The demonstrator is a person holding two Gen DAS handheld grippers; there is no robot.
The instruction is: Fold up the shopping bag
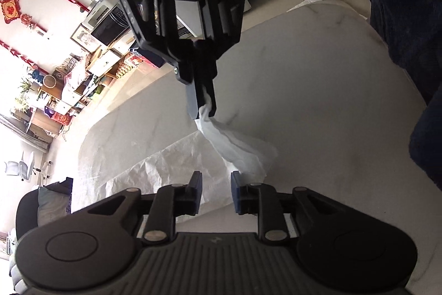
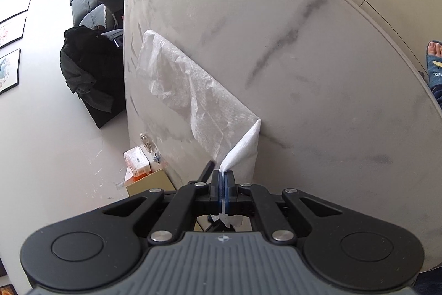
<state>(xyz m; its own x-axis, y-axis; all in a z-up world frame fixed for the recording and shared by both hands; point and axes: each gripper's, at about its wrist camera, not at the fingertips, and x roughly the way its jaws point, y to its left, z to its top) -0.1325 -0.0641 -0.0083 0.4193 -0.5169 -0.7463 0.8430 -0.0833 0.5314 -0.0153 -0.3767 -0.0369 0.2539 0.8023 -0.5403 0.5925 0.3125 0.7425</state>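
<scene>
right gripper [image 2: 223, 175] has its fingers pressed together on a corner of the white shopping bag [image 2: 204, 107], the rest lying flat on the marble table [image 2: 317, 73] ahead. left gripper [image 1: 216, 191] fingers are spread, bag just beyond them

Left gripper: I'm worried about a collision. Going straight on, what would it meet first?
Probably the white shopping bag just past the open left gripper; the right gripper pinching it lies farther on. Depth is unclear.

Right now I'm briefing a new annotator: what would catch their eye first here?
The right gripper, shut on a pinched corner of the white shopping bag, lifts it off the marble table. The left gripper waits open just above the bag's near end.
</scene>
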